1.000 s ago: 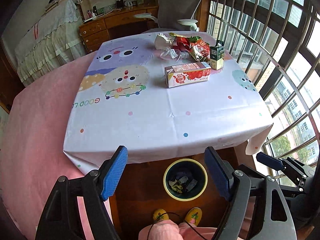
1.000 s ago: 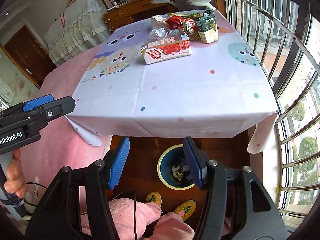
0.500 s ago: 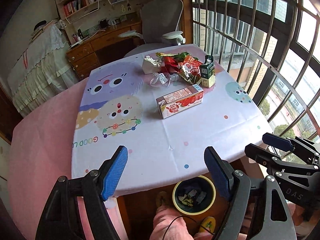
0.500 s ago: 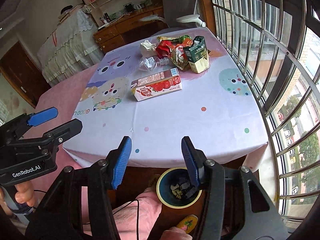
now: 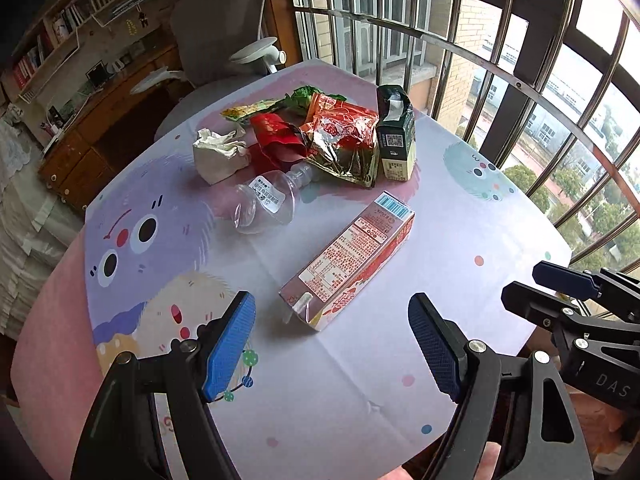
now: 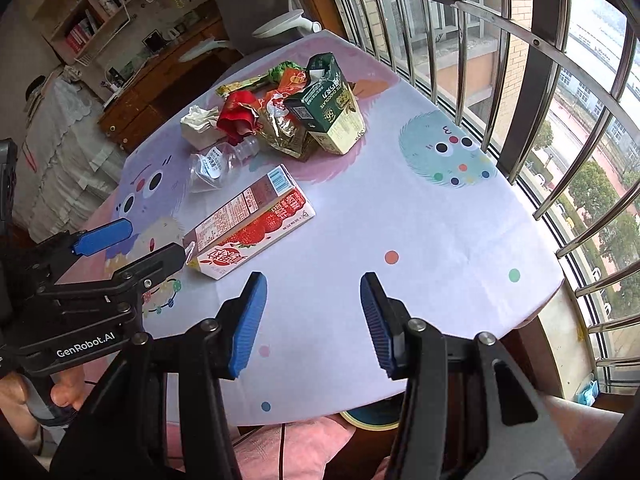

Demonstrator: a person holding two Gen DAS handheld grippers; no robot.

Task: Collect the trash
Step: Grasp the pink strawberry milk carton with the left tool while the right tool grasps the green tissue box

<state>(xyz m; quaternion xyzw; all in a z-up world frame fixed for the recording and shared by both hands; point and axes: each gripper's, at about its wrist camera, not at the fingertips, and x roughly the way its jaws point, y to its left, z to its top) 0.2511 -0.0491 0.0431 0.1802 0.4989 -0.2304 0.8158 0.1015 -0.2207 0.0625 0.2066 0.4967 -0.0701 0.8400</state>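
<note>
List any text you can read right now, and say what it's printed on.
"GenRobot.AI": side of the left gripper.
"DAS": body of the right gripper.
"56" and "CHOCOLATE": green carton.
Strawberry carton: tables, barcode and large red characters, too small or blurred to read.
Bottle label: too small to read.
</note>
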